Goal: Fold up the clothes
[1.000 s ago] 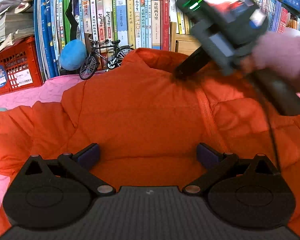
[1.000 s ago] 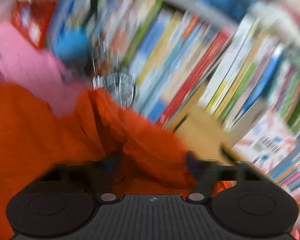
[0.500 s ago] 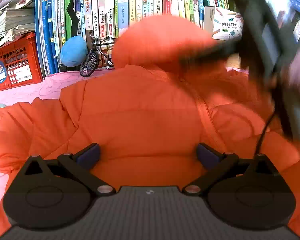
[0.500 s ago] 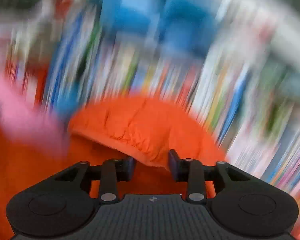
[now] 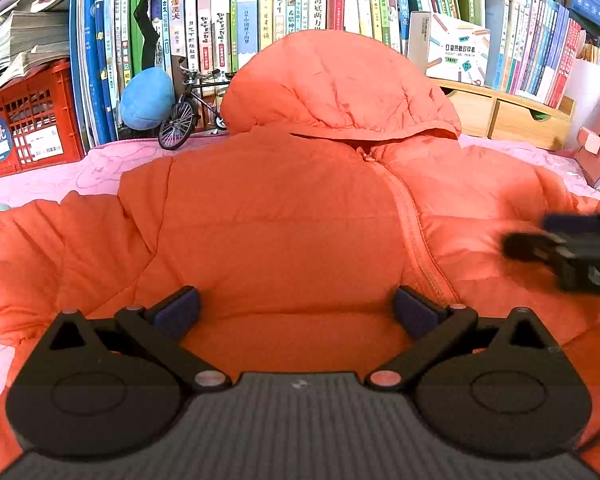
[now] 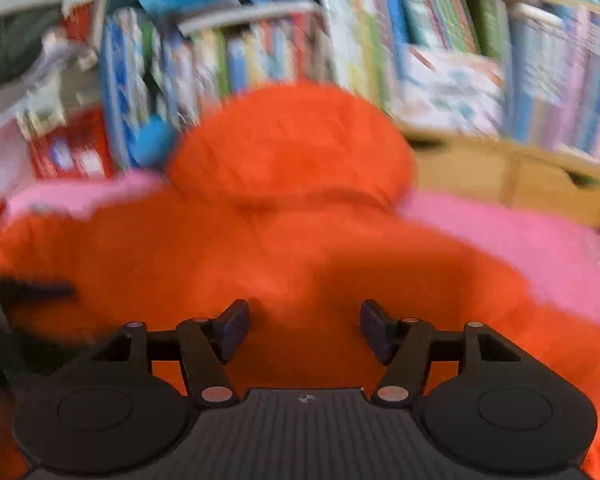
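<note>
While the orange quilted puffer jacket (image 5: 284,216) is lying zipped and front-up on the pink cloth (image 5: 112,160), rounded hood (image 5: 332,80) toward the bookshelf (image 5: 260,8), we are holding the left gripper (image 5: 296,308) spread wide over its hem and the right gripper (image 6: 304,328), jaws opening on nothing, above it.

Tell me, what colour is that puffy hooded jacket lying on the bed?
Bright orange; the jacket shows best in the sharp left wrist view.

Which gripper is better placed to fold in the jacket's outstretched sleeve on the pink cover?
Probably left. The left gripper stands open over the orange jacket, nearer that sleeve; the right gripper, jaws opening and empty, is over the opposite side.
</note>
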The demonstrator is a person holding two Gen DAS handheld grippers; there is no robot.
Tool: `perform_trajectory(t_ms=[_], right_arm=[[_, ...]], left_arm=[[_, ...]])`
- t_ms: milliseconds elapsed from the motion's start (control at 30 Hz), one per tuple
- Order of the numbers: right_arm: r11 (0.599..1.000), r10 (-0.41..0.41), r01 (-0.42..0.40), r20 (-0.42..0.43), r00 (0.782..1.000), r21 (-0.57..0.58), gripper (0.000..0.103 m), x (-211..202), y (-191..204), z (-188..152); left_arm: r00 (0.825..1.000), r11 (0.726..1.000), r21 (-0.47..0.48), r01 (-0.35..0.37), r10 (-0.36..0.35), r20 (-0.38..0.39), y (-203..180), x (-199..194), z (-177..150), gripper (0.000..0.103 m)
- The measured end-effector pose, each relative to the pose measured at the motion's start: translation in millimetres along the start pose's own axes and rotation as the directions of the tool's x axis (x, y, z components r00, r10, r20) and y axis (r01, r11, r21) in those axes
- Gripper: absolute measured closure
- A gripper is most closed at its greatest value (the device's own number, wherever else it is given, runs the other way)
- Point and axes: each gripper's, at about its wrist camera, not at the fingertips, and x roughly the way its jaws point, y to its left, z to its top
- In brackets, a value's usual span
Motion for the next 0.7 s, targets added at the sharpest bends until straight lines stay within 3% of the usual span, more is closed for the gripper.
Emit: perform_trajectory(t_ms=[167,333,400,567,700], right_arm=[[0.981,-0.184,0.184,0.006,0.983,0.058,0.036,-39,-51,-23],[0.901,-0.43,0.431,-0.029,0.902,0.055,0.036,-75,-91,-54],[0.876,-0.477,0.477,-0.024,0.879,0.069,0.036,-94,-95,-66],[0.935,-0.338,0.325,0.075,0.938,0.142,0.029,-139,-61,-84],[0.985,-0.173,0.167,0.172,0.97,0.047,0.017,-165,-6,-87]], left_arm=[[1.0,1.0,0.005,-0.004,0.004,-0.004,0,1,0,0.0],[1.0,1.0,0.013,-0.011,0.011,-0.005,-1,3,0,0.0],[1.0,1.0,0.013,-0.014,0.014,-0.004,-1,3,-1,0.0],[0.991,0.988,0.079,-0.133,0.134,-0.005,-8,-21,-8,0.0],[0.982,0.971,0.15,-0.188,0.189,0.011,-12,-69,-27,0.0]])
